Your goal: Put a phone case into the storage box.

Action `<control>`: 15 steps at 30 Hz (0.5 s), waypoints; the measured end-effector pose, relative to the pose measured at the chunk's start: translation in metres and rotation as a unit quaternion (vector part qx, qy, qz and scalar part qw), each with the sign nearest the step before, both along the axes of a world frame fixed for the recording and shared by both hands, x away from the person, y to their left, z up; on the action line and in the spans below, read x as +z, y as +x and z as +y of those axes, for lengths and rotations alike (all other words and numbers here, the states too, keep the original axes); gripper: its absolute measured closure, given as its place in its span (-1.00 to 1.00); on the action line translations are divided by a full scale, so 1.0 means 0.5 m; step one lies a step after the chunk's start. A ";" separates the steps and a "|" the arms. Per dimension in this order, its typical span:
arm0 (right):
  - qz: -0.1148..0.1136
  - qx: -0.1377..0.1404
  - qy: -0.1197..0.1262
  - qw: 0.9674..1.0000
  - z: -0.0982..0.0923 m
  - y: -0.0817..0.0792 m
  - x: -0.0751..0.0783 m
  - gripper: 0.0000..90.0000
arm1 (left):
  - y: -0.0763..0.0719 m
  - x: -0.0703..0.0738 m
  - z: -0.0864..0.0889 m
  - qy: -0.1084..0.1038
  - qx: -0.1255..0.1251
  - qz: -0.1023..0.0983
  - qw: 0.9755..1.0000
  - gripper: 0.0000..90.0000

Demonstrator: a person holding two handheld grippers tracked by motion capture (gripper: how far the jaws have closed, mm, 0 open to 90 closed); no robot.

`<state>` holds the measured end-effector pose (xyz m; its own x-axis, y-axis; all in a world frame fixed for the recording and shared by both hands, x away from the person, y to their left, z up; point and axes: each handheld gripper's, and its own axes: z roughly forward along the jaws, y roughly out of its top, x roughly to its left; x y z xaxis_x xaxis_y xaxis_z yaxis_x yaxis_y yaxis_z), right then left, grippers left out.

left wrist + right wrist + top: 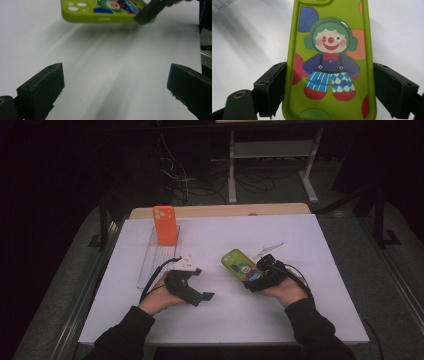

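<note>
A lime-green phone case printed with a clown is gripped at its lower end by my right gripper. In the right gripper view both black jaws press the long edges of the case, with the gripper shut across its width. The left gripper view shows the case hanging a little above the white table over its own shadow, one right fingertip on its edge. My left gripper lies on the table to the left, jaws wide apart with nothing between them.
An orange phone case stands upright at the far end of a clear ridged rack on the left of the white table. A small white plastic piece lies beyond the right hand. Cables and desk legs sit behind the table.
</note>
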<state>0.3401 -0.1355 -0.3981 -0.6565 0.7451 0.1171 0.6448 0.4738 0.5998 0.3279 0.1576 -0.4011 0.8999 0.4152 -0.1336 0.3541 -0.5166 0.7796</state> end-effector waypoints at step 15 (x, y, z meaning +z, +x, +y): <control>-0.009 0.046 0.000 0.999 -0.092 0.016 0.054 -0.66 | 0.030 0.034 -0.010 0.012 -0.028 -0.013 0.999 -0.99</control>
